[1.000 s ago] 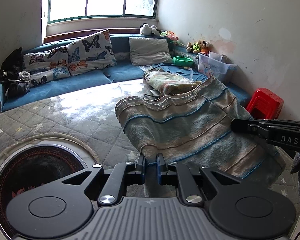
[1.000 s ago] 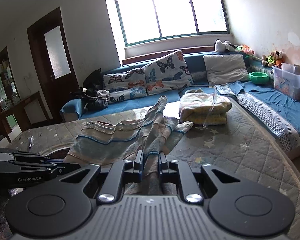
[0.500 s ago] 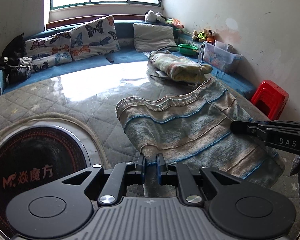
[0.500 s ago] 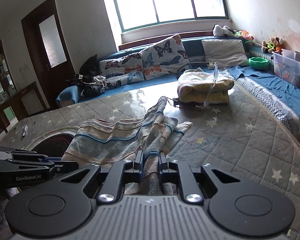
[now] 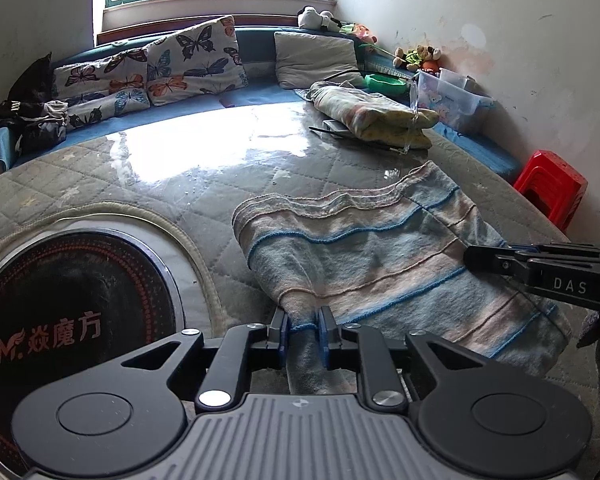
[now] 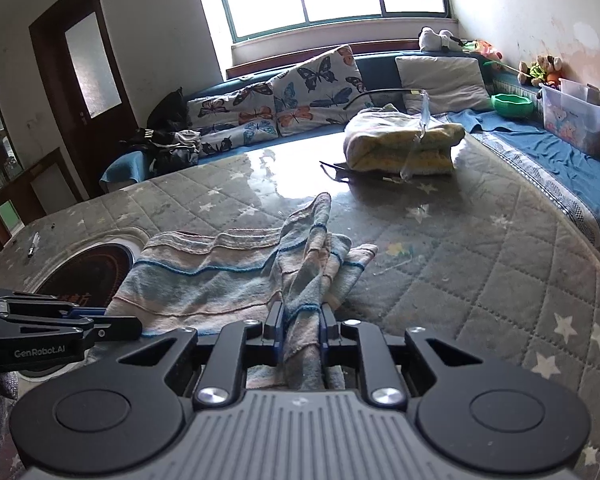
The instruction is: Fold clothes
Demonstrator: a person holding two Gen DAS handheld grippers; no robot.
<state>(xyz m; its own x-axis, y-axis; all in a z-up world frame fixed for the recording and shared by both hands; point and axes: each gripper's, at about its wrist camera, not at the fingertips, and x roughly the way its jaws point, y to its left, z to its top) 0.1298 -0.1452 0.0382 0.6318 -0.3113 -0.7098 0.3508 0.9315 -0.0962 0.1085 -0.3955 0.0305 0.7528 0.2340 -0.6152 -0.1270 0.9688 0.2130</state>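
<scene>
While the striped cloth [image 5: 384, 264] lies spread over the quilted table cover [image 6: 480, 248] straight ahead of both tools, each tool has a bunched end of it between its pads. The left gripper [image 5: 303, 326] pinches one gathered corner, and the right gripper [image 6: 300, 322] pinches a twisted ridge of the same cloth; both sets of jaws have just been easing apart, with cloth between them. Beside the left gripper, on its left, a round black cooktop [image 5: 76, 308] sits set into the table, its rim close to the cloth's edge. Farther ahead a folded yellowish blanket [image 6: 400, 142] rests on the table, with a thin black cord [image 6: 332, 170] at its near side. Beyond that stand butterfly cushions [image 5: 152, 72] on a blue sofa [image 6: 552, 152]. A red stool [image 5: 552, 186] stands off to the right.
</scene>
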